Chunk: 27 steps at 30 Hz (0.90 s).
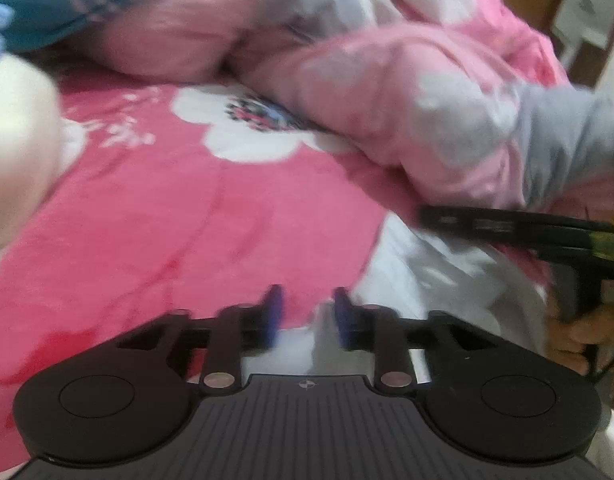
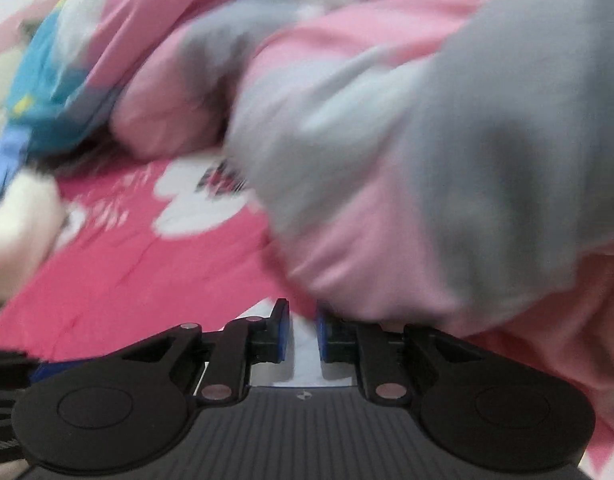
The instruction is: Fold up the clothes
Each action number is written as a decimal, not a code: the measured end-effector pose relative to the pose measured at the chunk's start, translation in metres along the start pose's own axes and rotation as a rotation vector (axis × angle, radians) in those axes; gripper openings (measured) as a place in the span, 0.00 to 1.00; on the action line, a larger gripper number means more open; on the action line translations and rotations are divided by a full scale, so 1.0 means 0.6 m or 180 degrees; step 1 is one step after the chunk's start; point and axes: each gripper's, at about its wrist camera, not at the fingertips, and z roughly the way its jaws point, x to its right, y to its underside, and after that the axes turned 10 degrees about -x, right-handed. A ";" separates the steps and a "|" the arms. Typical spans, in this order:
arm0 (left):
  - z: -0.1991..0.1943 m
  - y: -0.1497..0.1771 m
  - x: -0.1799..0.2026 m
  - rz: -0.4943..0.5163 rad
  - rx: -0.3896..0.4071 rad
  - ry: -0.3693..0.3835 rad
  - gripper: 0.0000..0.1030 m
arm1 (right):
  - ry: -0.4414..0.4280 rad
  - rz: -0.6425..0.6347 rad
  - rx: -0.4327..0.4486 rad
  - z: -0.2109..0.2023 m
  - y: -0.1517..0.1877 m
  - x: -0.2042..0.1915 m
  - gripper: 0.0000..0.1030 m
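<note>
Left wrist view, white garment (image 1: 427,264), pink bedsheet (image 1: 187,220)

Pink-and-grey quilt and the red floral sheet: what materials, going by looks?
Pink-and-grey quilt: probably padded woven cotton or polyester, matte; it bulges in soft, puffy folds. Red floral sheet: looks like thin printed woven fabric, matte, lying flat with shallow creases. Blur hides the weave.

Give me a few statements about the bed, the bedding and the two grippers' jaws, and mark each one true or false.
1. The bedsheet is deep pink with white flowers. True.
2. The rumpled quilt is green and yellow. False: it is pale pink and grey.
3. The left gripper has its jaws apart with nothing pressed between them. True.
4. A white garment lies by the right gripper. True.
5. The blue-patterned fabric lies nearest the camera. False: it lies at the far side.
</note>
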 end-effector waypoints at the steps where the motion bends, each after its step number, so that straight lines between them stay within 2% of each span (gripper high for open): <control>1: -0.009 -0.002 -0.007 -0.0052 0.0034 -0.0011 0.35 | -0.0062 0.0112 0.0030 -0.020 0.000 0.014 0.14; 3: -0.029 -0.007 -0.025 -0.0177 0.0059 -0.0015 0.35 | -0.0107 0.0200 0.0075 -0.061 0.009 0.026 0.15; 7: -0.074 -0.011 -0.058 -0.0340 0.0096 -0.0045 0.35 | -0.0102 0.0113 0.0189 -0.157 0.031 0.022 0.15; 12: -0.158 0.000 -0.099 -0.0468 0.0097 -0.0037 0.35 | -0.0249 0.0220 0.0336 -0.276 0.032 -0.007 0.16; 20: -0.281 0.069 -0.158 -0.0688 0.0003 0.0003 0.37 | -0.0635 0.0509 0.0527 -0.459 0.067 -0.055 0.17; 21: -0.293 0.081 -0.161 -0.0704 -0.0036 0.0000 0.37 | -0.0662 0.0552 0.0681 -0.478 0.075 -0.059 0.17; 22: -0.303 0.091 -0.163 -0.0719 -0.0077 0.0004 0.37 | -0.0692 0.0591 0.0703 -0.499 0.085 -0.064 0.17; 24: -0.328 0.112 -0.164 -0.0722 -0.0148 0.0018 0.37 | -0.0755 0.0667 0.0682 -0.540 0.104 -0.075 0.19; 26: -0.357 0.134 -0.163 -0.0710 -0.0208 0.0026 0.38 | -0.0888 0.0744 0.0578 -0.571 0.129 -0.082 0.24; 27: -0.373 0.145 -0.160 -0.0691 -0.0226 0.0030 0.38 | -0.0961 0.0775 0.0511 -0.585 0.142 -0.086 0.30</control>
